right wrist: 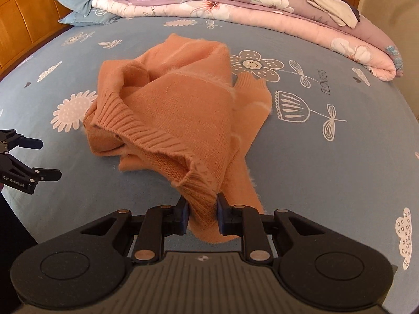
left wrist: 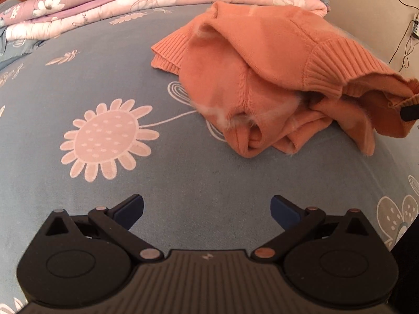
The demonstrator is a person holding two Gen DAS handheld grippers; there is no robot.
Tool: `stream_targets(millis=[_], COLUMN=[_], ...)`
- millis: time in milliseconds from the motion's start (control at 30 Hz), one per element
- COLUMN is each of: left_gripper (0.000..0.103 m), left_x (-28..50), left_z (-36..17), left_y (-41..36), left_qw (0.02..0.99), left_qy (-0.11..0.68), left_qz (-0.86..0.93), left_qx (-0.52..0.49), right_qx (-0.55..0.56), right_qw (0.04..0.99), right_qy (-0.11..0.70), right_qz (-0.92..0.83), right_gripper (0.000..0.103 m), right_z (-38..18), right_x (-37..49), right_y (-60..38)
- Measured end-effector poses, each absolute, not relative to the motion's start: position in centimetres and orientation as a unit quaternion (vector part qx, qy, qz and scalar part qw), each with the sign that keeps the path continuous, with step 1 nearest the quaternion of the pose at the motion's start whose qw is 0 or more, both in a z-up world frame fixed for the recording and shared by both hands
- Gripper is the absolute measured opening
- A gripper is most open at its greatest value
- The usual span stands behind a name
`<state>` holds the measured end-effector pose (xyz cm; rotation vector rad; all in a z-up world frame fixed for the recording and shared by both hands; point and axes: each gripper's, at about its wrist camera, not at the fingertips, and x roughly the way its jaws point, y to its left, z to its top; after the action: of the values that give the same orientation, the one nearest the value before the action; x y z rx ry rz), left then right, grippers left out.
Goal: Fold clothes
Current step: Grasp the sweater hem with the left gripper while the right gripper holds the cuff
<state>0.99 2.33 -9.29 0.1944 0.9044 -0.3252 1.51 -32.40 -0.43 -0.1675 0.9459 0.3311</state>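
Nearest the right wrist camera, the right gripper (right wrist: 201,213) has its jaws clenched on a ribbed edge of the orange sweater (right wrist: 178,104), a fold of knit pinched between the two blue pads and drooping below them. From that pinch the sweater rises and spreads away across the bed (right wrist: 327,172), lying in a rumpled heap with a ribbed hem curling open toward the camera and a ribbed cuff poking out on its far right side. At the left edge of the same view the left gripper (right wrist: 48,158) hangs above the sheet, apart from the sweater, its two fingers spread. In the left wrist view its jaws are released and wide apart, holding nothing, with bare blue sheet and a pale pink printed flower (left wrist: 104,140) ahead of them; the sweater lies beyond, to the right, and a dark fingertip of the right gripper shows at the far right edge against the cloth. Farther back, a folded pink and lilac floral quilt (right wrist: 235,10) runs along the bed, with blue pillows (right wrist: 76,2) at its left end by the wooden headboard (right wrist: 23,23), and a small cream folded cloth (right wrist: 332,7) lying on top of the quilt.
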Motion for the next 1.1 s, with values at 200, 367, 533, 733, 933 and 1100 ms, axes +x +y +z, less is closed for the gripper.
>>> stream_targets(millis=[200, 367, 533, 733, 933, 1100], left_gripper=[0.102, 0.102, 0.103, 0.103, 0.102, 0.102], left_x=[1.5, 2.8, 4.9, 4.9, 2.8, 1.6], left_z=[-7.6, -6.4, -5.7, -6.5, -8.0, -8.0], left_y=[0.5, -1.1, -3.0, -3.5, -2.3, -0.7], left_qw=[0.888, 0.885, 0.875, 0.867, 0.866, 0.866], left_qy=[0.391, 0.358, 0.333, 0.343, 0.365, 0.372], left_qz=[-0.18, -0.203, -0.237, -0.25, -0.251, -0.25], left_qx=[0.161, 0.219, 0.26, 0.262, 0.232, 0.224], right_qx=[-0.031, -0.008, -0.02, -0.092, -0.212, -0.265], right_qw=[0.886, 0.893, 0.896, 0.902, 0.884, 0.871], right_qy=[0.429, 0.414, 0.404, 0.366, 0.34, 0.351], right_qz=[0.173, 0.176, 0.185, 0.21, 0.242, 0.218], right_gripper=[0.056, 0.057, 0.057, 0.059, 0.071, 0.017], right_z=[0.4, 0.7, 0.3, 0.1, -2.0, -3.6], right_x=[-0.3, -1.6, -0.7, 2.0, 5.3, 7.5], right_y=[-32.5, -31.5, -29.9, -25.4, -19.2, -17.5])
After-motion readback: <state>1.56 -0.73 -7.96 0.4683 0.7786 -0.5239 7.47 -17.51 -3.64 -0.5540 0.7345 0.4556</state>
